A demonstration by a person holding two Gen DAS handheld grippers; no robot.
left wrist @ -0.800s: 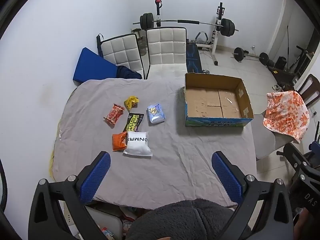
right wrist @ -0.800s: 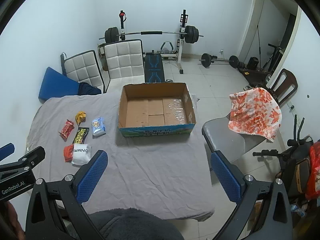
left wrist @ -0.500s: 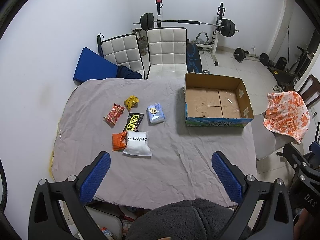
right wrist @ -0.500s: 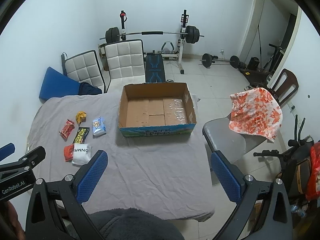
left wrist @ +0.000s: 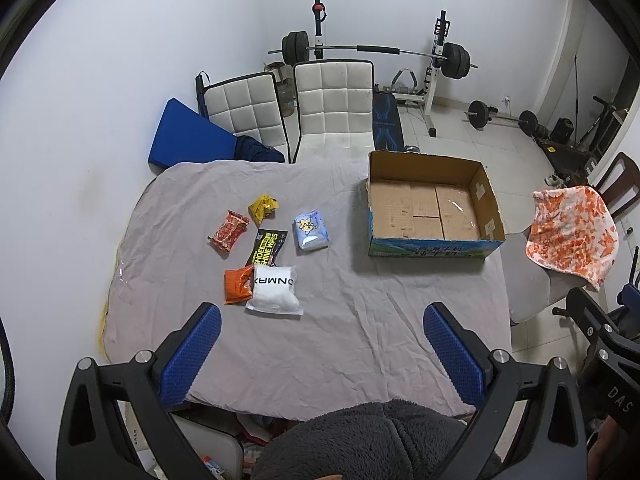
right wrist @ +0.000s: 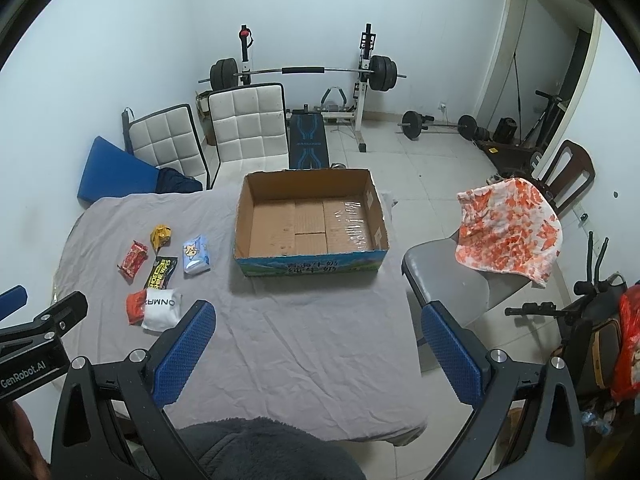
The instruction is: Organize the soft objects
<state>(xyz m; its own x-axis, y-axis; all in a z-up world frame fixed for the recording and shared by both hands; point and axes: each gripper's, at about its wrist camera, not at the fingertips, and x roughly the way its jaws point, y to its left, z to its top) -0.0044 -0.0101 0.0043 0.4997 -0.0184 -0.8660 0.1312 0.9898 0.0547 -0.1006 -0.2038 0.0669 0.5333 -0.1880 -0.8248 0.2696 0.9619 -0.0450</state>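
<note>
Several soft packets lie on the grey-clothed table (left wrist: 352,320): a white pouch (left wrist: 275,290), an orange packet (left wrist: 238,285), a black wipes packet (left wrist: 267,247), a red packet (left wrist: 228,233), a yellow packet (left wrist: 263,208) and a light-blue tissue pack (left wrist: 312,230). An open, empty cardboard box (left wrist: 430,210) stands at the table's right. My left gripper (left wrist: 320,344) is open and empty, high above the near edge. My right gripper (right wrist: 316,340) is open and empty, also high. In the right wrist view the box (right wrist: 312,224) and white pouch (right wrist: 162,307) show too.
Two white padded chairs (left wrist: 332,108) stand behind the table, with a blue mat (left wrist: 188,136) at the wall. A grey chair with an orange-patterned towel (left wrist: 572,232) stands to the right. A barbell rack (left wrist: 376,52) is at the back. A dark fleece garment (left wrist: 376,440) fills the bottom.
Both views have shifted very slightly; nothing on the table has moved and both grippers stay open.
</note>
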